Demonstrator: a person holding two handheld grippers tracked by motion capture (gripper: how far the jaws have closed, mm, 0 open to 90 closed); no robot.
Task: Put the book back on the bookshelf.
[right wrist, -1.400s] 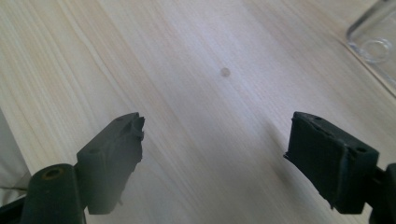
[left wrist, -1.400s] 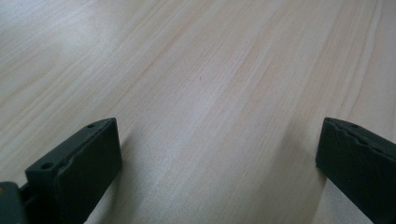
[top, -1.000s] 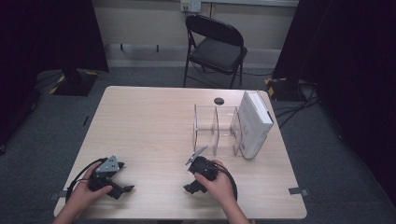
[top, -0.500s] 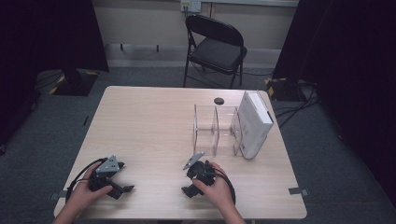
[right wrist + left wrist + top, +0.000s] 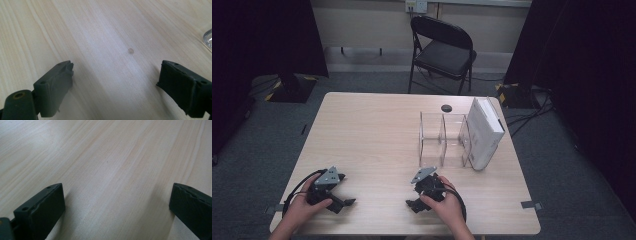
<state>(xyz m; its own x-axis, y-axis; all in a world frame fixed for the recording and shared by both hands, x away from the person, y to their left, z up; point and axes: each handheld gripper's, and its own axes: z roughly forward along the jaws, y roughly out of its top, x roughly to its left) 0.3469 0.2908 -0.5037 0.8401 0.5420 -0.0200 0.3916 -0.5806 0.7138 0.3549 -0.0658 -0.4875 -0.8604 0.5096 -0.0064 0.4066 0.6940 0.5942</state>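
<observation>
Both grippers rest low over the wooden table [image 5: 372, 135] near its front edge, each in one of the person's hands. My left gripper [image 5: 337, 192] is at the front left; in the left gripper view [image 5: 117, 200] its jaws stand wide apart over bare wood. My right gripper [image 5: 417, 192] is at the front middle, a little in front of a clear acrylic rack [image 5: 444, 137]. In the right gripper view [image 5: 115, 80] its jaws have just been opening and are wide apart, with nothing between them. A white box [image 5: 484, 132] stands upright in the rack's rightmost slot.
A small black disc [image 5: 446, 108] lies on the table behind the rack. A corner of the clear rack [image 5: 208, 37] shows at the right edge of the right gripper view. A black folding chair [image 5: 442, 50] stands beyond the table's far edge.
My right gripper has drawn back slightly from the rack toward the table's front edge. The left gripper has stayed put.
</observation>
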